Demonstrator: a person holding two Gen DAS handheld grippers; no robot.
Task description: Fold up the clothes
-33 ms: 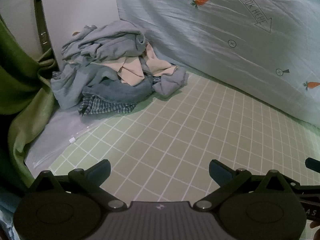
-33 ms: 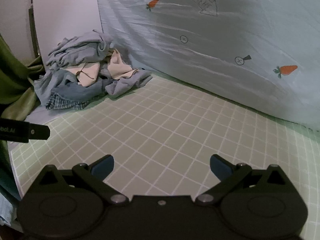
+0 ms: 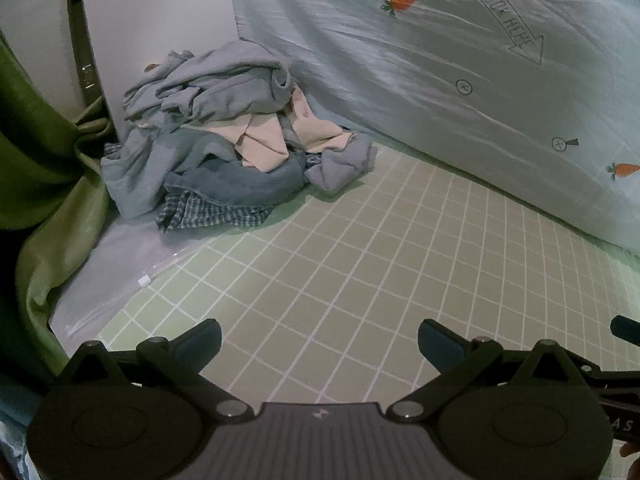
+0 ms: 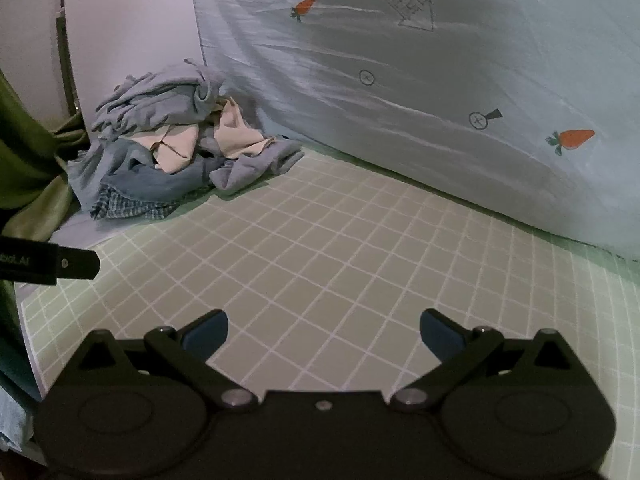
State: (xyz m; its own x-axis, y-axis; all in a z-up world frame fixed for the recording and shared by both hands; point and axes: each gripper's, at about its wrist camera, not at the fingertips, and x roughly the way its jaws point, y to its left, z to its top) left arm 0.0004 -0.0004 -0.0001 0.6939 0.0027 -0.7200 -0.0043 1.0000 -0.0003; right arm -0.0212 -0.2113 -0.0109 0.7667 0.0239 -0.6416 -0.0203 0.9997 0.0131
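My left gripper (image 3: 320,340) has its dark blue-padded jaws spread as wide as they go, with nothing between them but bare mat. My right gripper (image 4: 324,332) stands the same: fully spread, holding nothing. Both hang tilted down over the pale green mat with a white grid (image 3: 360,260), and in the right wrist view I see the black side of the left tool poking in at the left edge.

Well ahead of both tongs, in the far left corner, lies the crumpled heap of grey-blue, cream and checked clothes (image 3: 224,148). It leans on a white rounded board (image 4: 128,32) and sits just beside a hanging green curtain (image 3: 44,184), with a pale blue quilt printed with carrots (image 3: 440,80) running along the back.

I judge all of it soft, light and limp: nothing will keep its shape when lifted, and the layers look tangled, so one pull may drag its neighbours. The easiest hold, to my eye, is the loose grey-blue fold (image 3: 344,164) that spills out onto the mat at the near right of the heap; I would pinch a single layer at its edge. The blue checked cloth (image 3: 208,216) lies under the rest, so I would leave it.
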